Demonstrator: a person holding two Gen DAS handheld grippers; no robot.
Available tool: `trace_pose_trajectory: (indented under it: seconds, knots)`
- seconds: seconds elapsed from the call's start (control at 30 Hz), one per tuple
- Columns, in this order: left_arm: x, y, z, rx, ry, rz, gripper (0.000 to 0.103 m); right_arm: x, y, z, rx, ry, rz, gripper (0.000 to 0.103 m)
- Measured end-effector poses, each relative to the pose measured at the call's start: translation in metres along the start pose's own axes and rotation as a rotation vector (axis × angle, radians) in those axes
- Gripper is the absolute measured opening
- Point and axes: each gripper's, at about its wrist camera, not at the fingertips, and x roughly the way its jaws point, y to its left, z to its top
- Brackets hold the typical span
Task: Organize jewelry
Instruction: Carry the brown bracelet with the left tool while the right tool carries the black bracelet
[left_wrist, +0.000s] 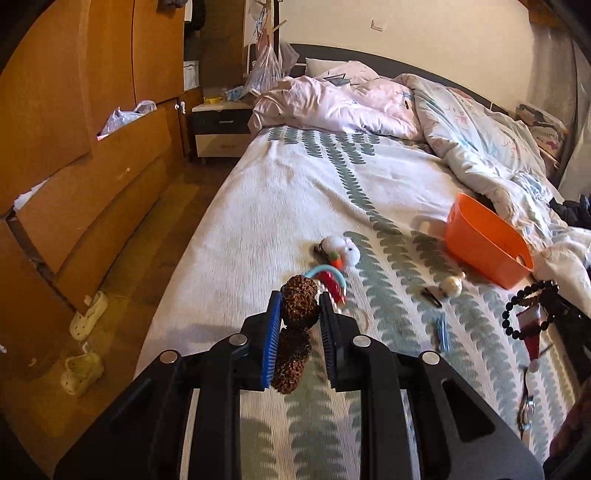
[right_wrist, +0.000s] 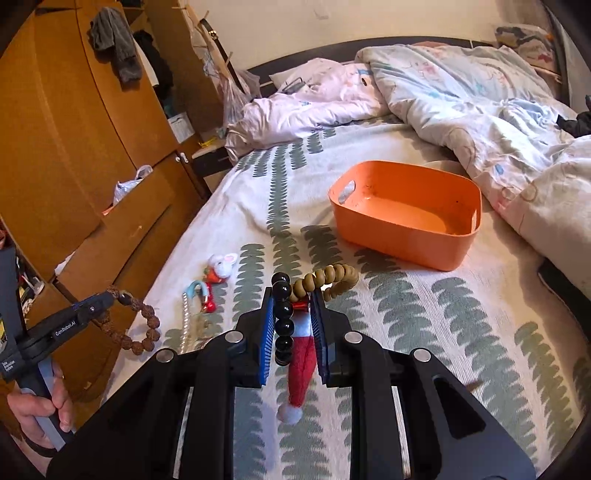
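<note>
Both pieces are lifted clear of the bed: the left gripper (left_wrist: 300, 314) is clamped on a brown seed bracelet (left_wrist: 298, 306), the right gripper (right_wrist: 292, 317) on a black bead bracelet (right_wrist: 283, 321). Next comes carrying them to the empty orange basket (right_wrist: 391, 236) at one o'clock and releasing.

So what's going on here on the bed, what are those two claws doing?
A person is sorting jewelry on a bed, one claw in each hand. The left claw is shut on a brown rough-bead bracelet, and the right claw is shut on a black bead bracelet, with a small red Santa hat hanging between its pads. The orange basket looks empty. A rabbit charm, a tan bead bracelet and other trinkets lie on the bedspread.
</note>
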Motion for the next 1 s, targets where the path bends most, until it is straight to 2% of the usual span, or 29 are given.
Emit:
trace_pose_trajectory:
  seconds: [0.27,0.63,0.9,0.93,1.0]
  knots:
    - [-0.032,-0.009,-0.029,-0.002,0.013,0.011,0.021,-0.038,0.008,-0.024,0.009,-0.033,0.022,0.020]
    - [-0.074,-0.022,-0.075,0.020,-0.029,0.011,0.021,-0.089,0.017,-0.090,0.029,-0.050,0.019,0.020]
    - [-0.062,-0.023,-0.095,0.032,0.021,0.032,0.021,-0.086,0.010,-0.125,0.032,0.002,-0.065,0.020]
    - [-0.062,-0.023,-0.097,0.035,0.018,0.042,0.016,-0.085,0.009,-0.127,0.033,0.010,-0.070,0.020]
    - [-0.063,-0.023,-0.098,0.045,0.003,0.068,0.015,-0.082,0.008,-0.128,0.029,0.019,-0.084,0.020]
